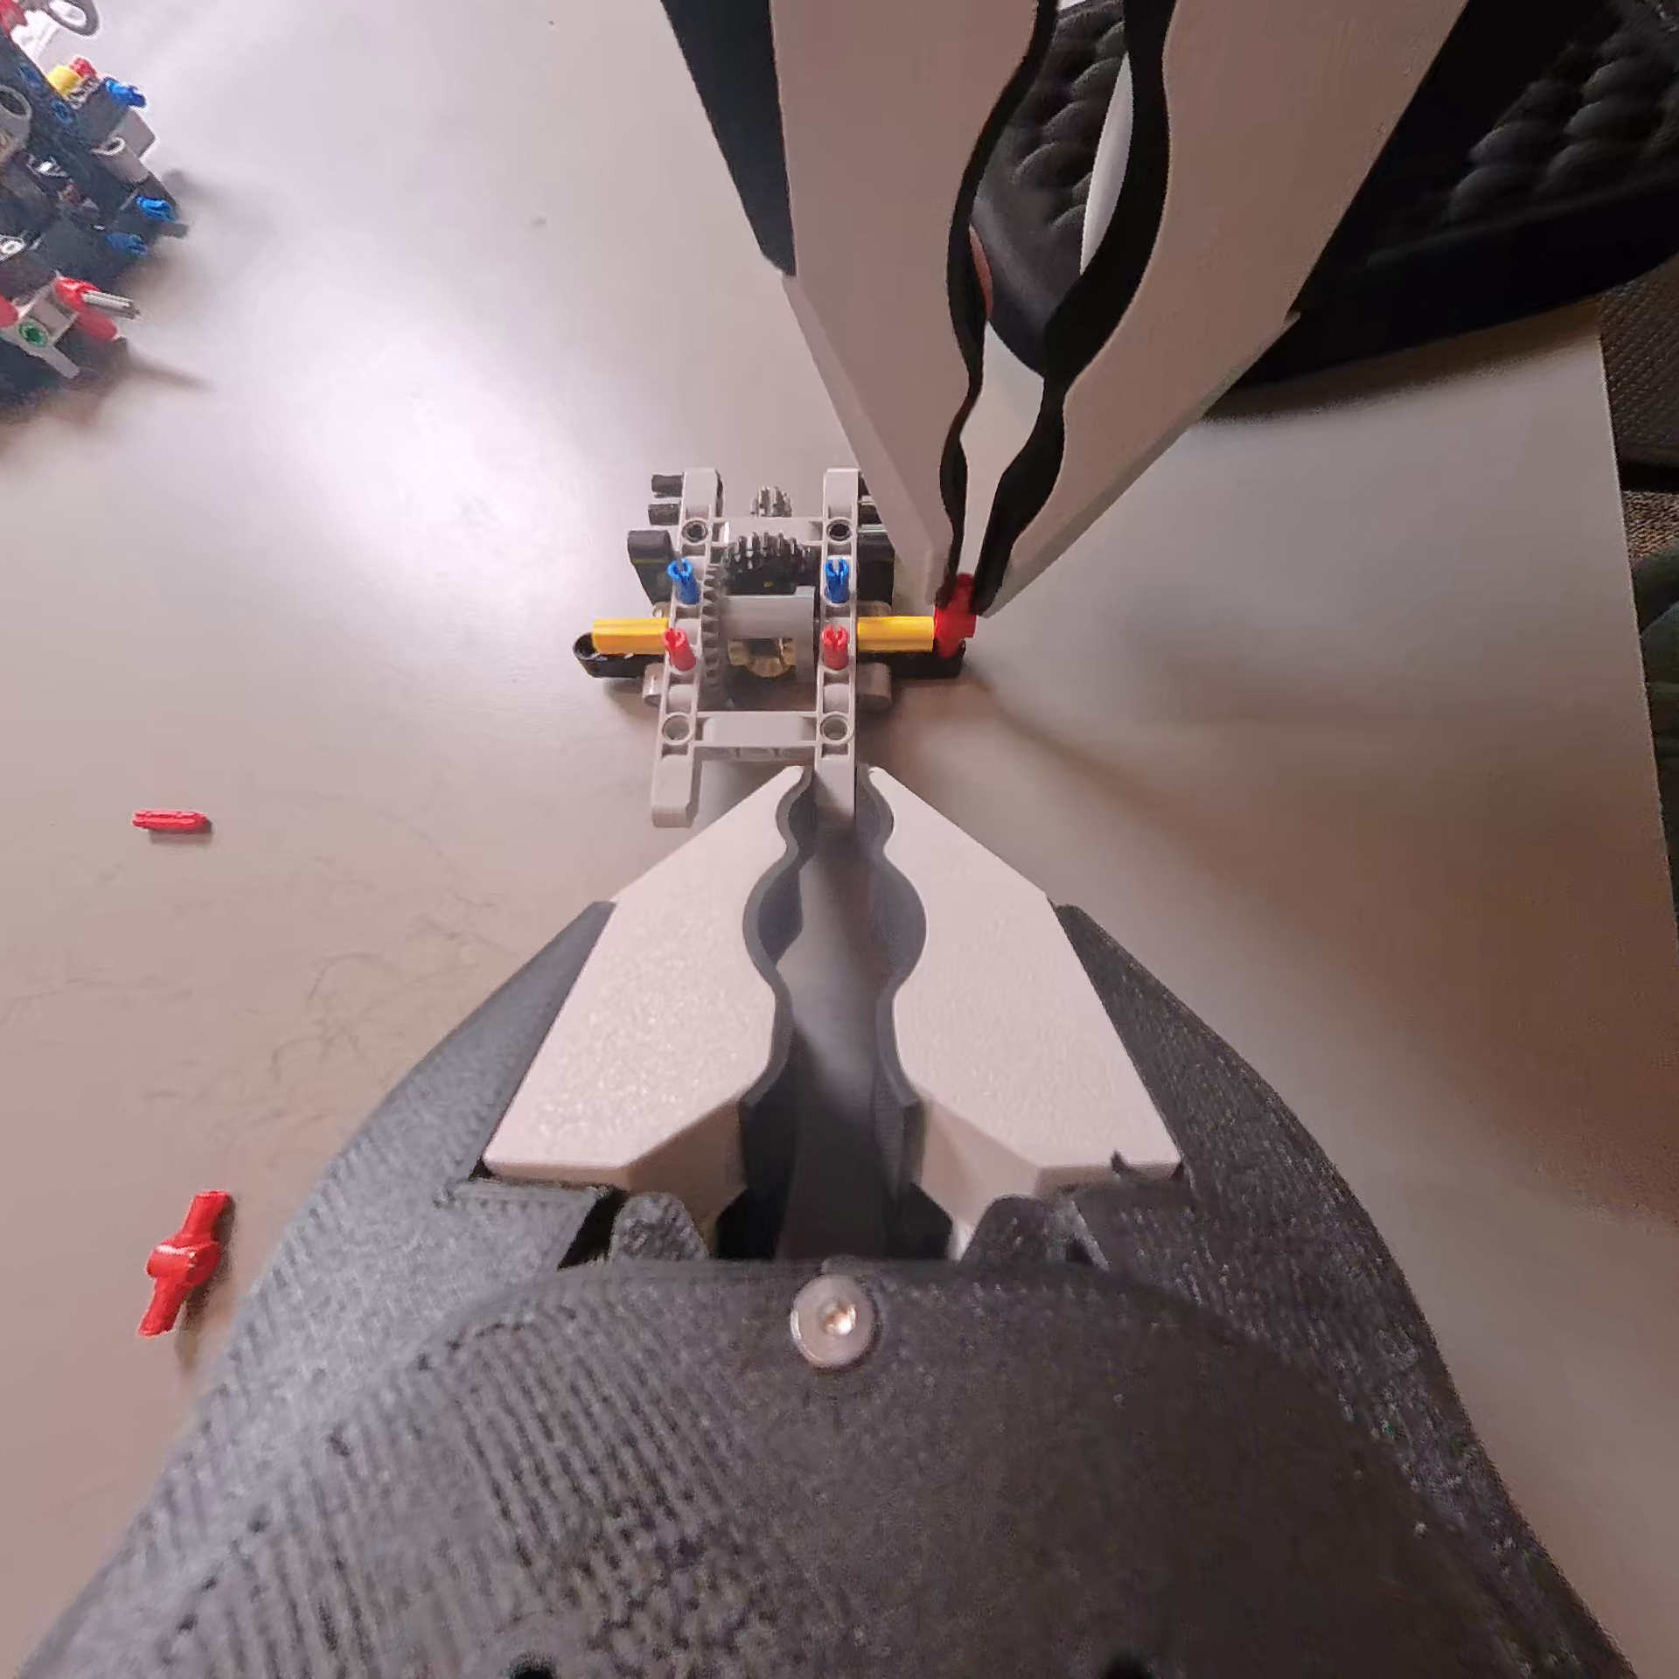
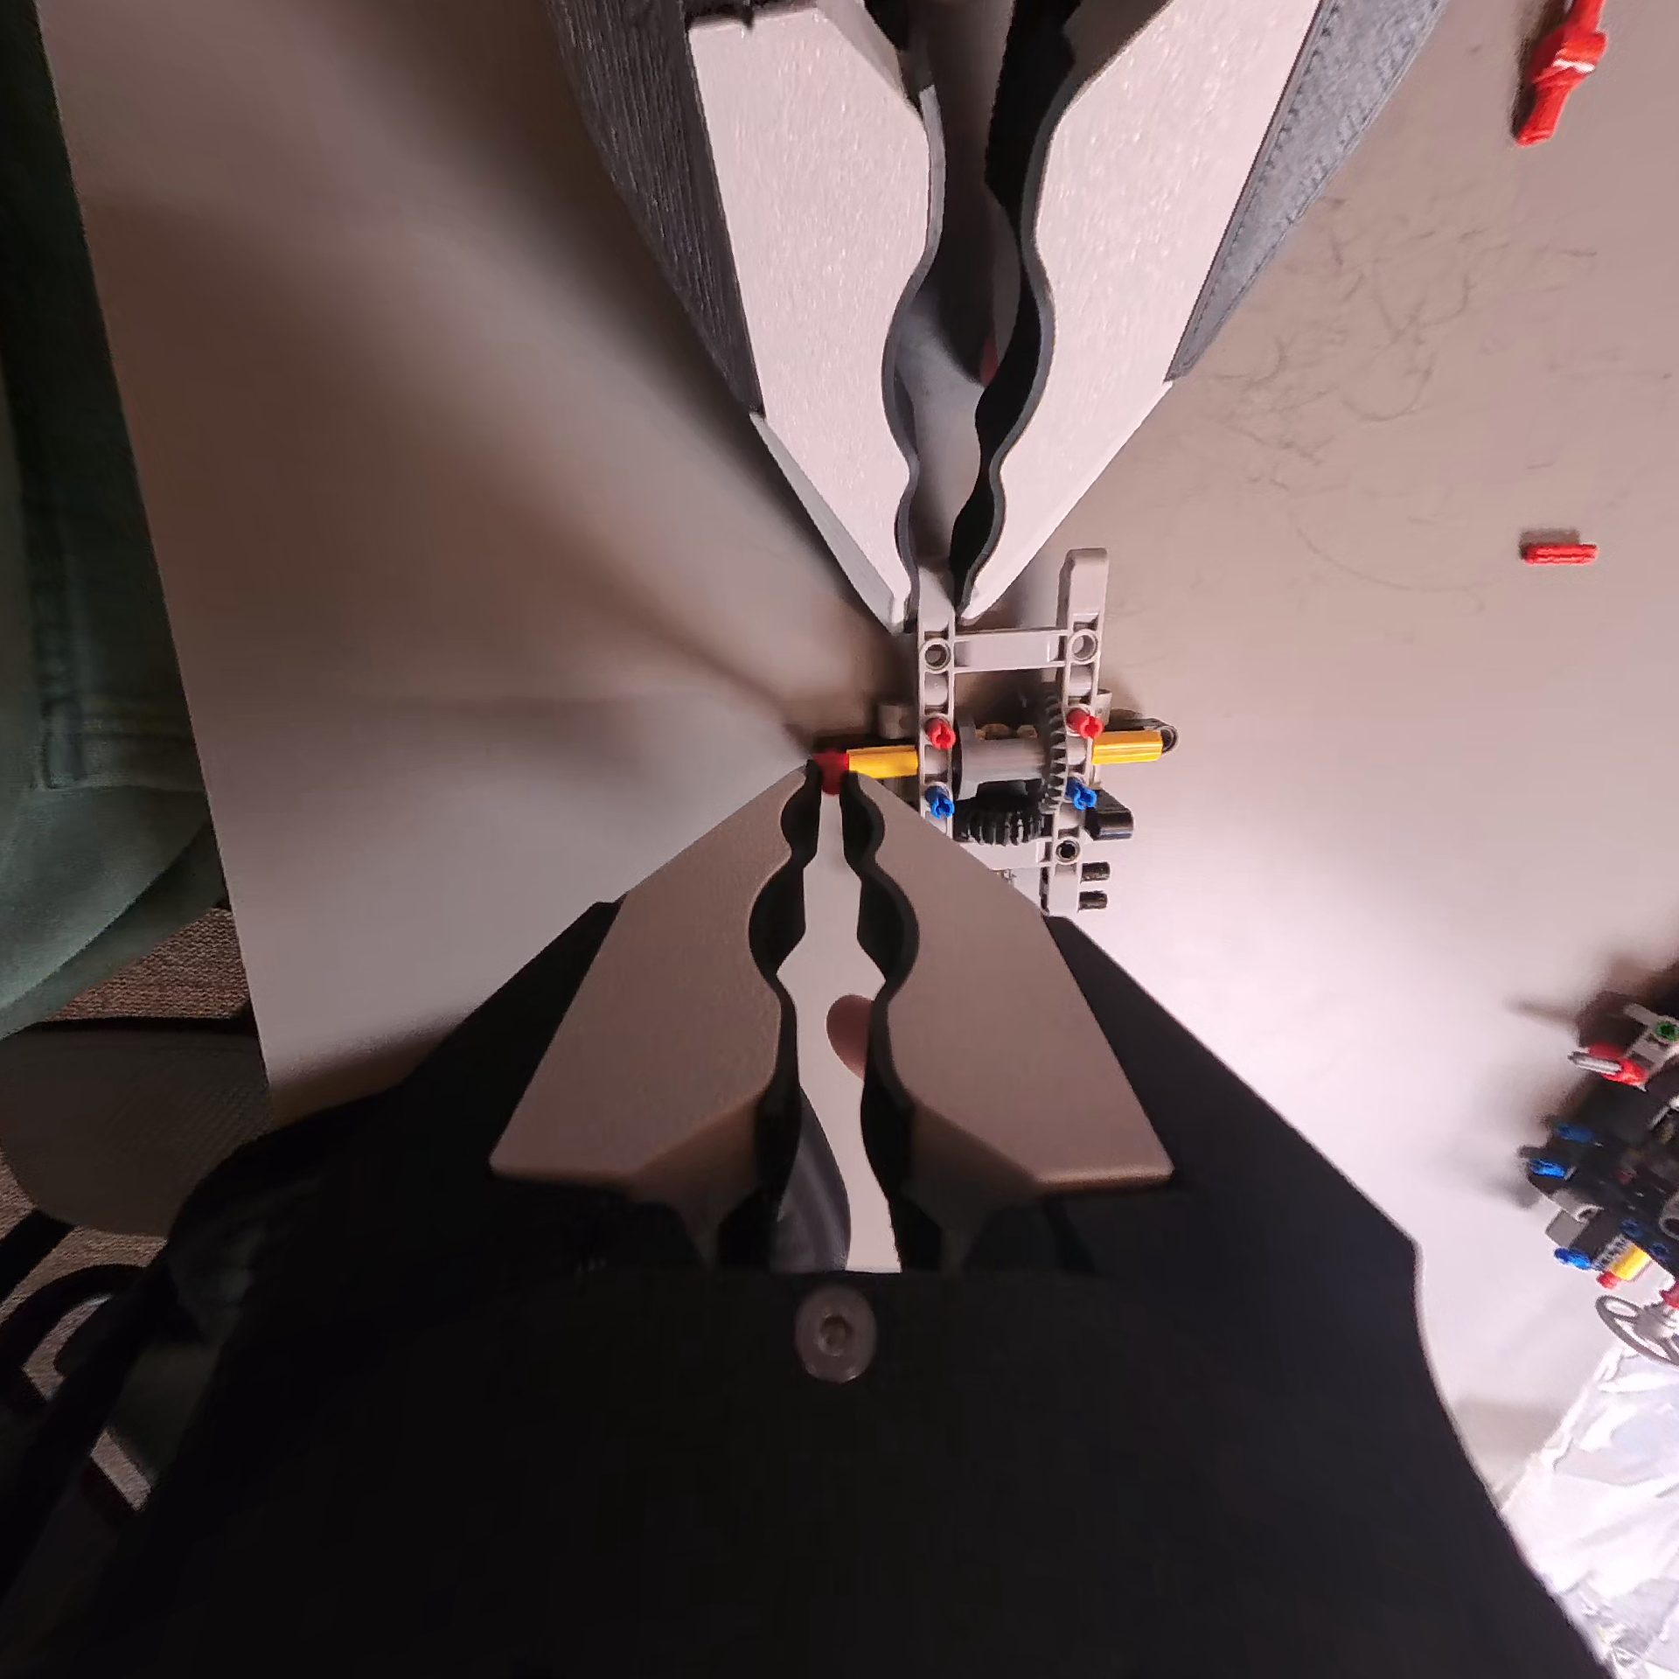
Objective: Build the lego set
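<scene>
A grey frame assembly (image 1: 756, 636) with gears, blue and red pins and a yellow axle (image 1: 895, 633) rests on the beige table. My left gripper (image 1: 834, 783) is shut on the near right leg of the grey frame. My right gripper (image 2: 825, 774) is shut on a small red connector (image 2: 829, 761) at the end of the yellow axle (image 2: 879, 760). In the left wrist view the right gripper (image 1: 965, 607) comes in from the top and holds that red connector (image 1: 954, 625). In the right wrist view the left gripper (image 2: 936, 600) pinches the frame (image 2: 1008, 727) from above.
Two loose red pieces lie on the table left of my left gripper, a short pin (image 1: 171, 820) and a longer connector (image 1: 186, 1261). A larger black build (image 1: 64, 209) with blue and red pins stands far left. The table edge (image 1: 1626, 636) runs along the right. The left gripper's tips are roughly 4 cm from the right gripper's. The short pin (image 1: 171, 820) is about 15 cm from my left fingertips. My right wrist view (image 2: 1558, 553) looks at it from another angle.
</scene>
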The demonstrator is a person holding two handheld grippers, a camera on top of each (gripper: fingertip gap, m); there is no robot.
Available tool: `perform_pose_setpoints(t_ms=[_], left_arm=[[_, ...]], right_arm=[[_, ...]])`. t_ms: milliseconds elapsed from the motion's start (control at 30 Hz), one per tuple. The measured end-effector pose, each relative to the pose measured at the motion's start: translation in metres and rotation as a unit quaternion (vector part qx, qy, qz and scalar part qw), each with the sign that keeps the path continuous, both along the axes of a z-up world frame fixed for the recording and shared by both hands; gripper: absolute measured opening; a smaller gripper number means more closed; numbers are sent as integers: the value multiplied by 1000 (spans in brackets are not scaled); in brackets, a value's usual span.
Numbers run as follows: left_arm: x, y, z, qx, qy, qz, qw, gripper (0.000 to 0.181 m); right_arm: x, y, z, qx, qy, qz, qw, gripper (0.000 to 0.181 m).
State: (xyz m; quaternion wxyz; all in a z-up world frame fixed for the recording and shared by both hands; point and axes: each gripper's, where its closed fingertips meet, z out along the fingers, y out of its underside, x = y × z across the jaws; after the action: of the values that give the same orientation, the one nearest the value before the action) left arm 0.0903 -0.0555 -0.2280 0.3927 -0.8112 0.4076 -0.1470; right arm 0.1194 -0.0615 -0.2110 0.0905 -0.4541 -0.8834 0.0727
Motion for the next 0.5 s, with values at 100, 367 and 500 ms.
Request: perform_pose_setpoints(t_ms=[100,367,500], left_arm=[[0,0,0,1,1,1,1000,5],[0,-1,0,4,0,4,1000,5],[0,-1,0,5,1,4,1000,6]], right_arm=[[0,0,0,5,-4,-3,1000,3],[-2,-1,0,6,-10,-10,1000,3],[-1,0,-1,6,-7,-11,1000,3]])
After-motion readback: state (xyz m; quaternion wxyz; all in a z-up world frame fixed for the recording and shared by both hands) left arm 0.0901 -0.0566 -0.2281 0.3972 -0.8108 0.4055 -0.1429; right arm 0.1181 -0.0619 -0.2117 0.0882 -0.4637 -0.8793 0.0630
